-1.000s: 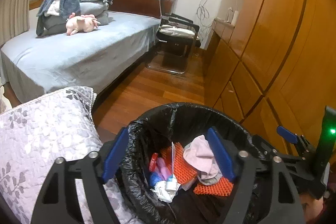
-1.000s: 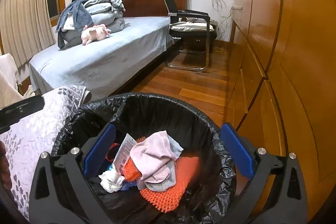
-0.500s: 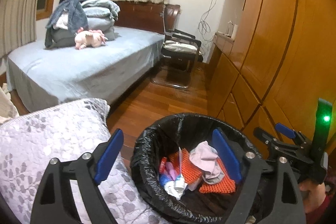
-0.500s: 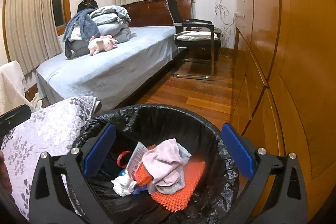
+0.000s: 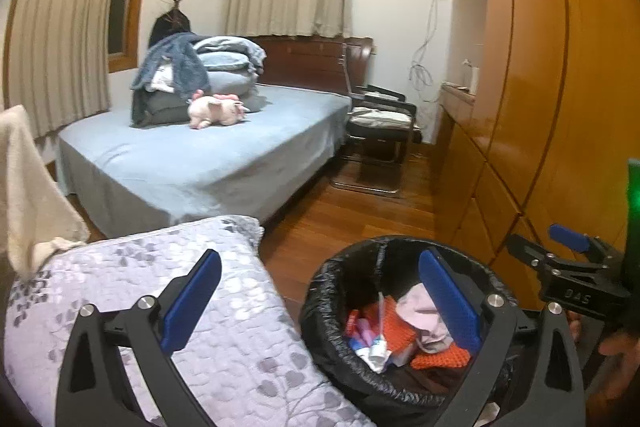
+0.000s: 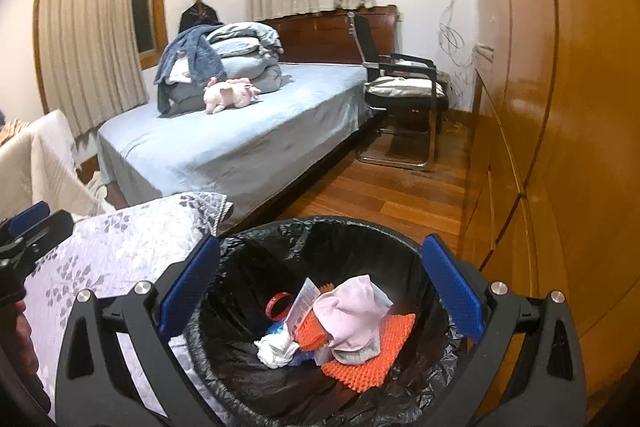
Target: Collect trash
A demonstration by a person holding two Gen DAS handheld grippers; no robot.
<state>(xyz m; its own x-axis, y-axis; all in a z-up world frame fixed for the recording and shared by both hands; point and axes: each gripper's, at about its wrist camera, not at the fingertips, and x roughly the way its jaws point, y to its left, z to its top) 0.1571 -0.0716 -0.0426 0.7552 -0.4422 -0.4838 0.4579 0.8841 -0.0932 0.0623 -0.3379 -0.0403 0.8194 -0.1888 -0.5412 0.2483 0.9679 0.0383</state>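
Note:
A bin lined with a black bag (image 5: 320, 291) (image 6: 256, 239) stands on the floor between a quilted cushion and the wardrobe. It holds a pink cloth (image 6: 356, 311), an orange mesh pad (image 6: 372, 359), crumpled white tissue (image 6: 276, 347), a red ring (image 6: 278, 305) and a paper packet (image 6: 304, 301). My left gripper (image 5: 318, 267) hovers over the bin's left rim and the cushion, with its jaws opening and nothing between them. My right gripper (image 6: 320, 247) hangs open above the bin mouth, holding nothing.
A lilac quilted cushion (image 5: 120, 275) lies left of the bin. Behind are a bed with a blue sheet (image 5: 208, 163), folded bedding, a pink plush toy (image 5: 216, 109) and a black chair (image 5: 380, 123). A wooden wardrobe (image 5: 540, 87) lines the right side.
Both grippers have risen and drawn back from the bin. The left one has shifted left over the cushion and its jaws have spread wider. The trash in the bin has not moved.

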